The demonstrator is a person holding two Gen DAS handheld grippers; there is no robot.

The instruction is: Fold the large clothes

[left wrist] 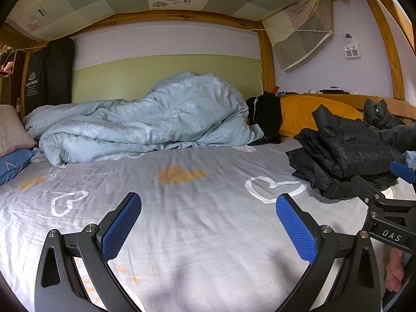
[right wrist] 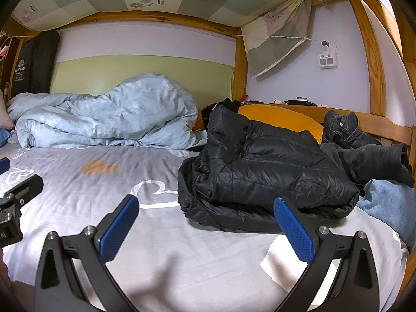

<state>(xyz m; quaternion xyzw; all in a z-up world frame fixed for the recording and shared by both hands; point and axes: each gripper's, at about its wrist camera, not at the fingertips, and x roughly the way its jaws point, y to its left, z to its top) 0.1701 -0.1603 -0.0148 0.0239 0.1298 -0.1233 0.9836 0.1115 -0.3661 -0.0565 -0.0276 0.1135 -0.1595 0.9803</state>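
A black puffer jacket (right wrist: 262, 171) lies crumpled on the right half of the grey heart-print bed sheet (right wrist: 156, 171); the left wrist view shows the jacket (left wrist: 340, 153) at its right side. My right gripper (right wrist: 206, 223) hovers open just in front of the jacket, its right fingertip near the jacket's front edge, nothing between the fingers. My left gripper (left wrist: 208, 221) is open over bare sheet (left wrist: 182, 208), well left of the jacket. The right gripper's body (left wrist: 390, 208) shows at the right edge of the left wrist view.
A rumpled light-blue duvet (left wrist: 145, 119) fills the back of the bed. Dark jeans (right wrist: 364, 150) and a blue cloth (right wrist: 390, 205) lie right of the jacket. An orange pillow (right wrist: 280, 119), wooden bed posts (right wrist: 240, 72) and a rail border the right. Pillows (left wrist: 13, 140) sit at the far left.
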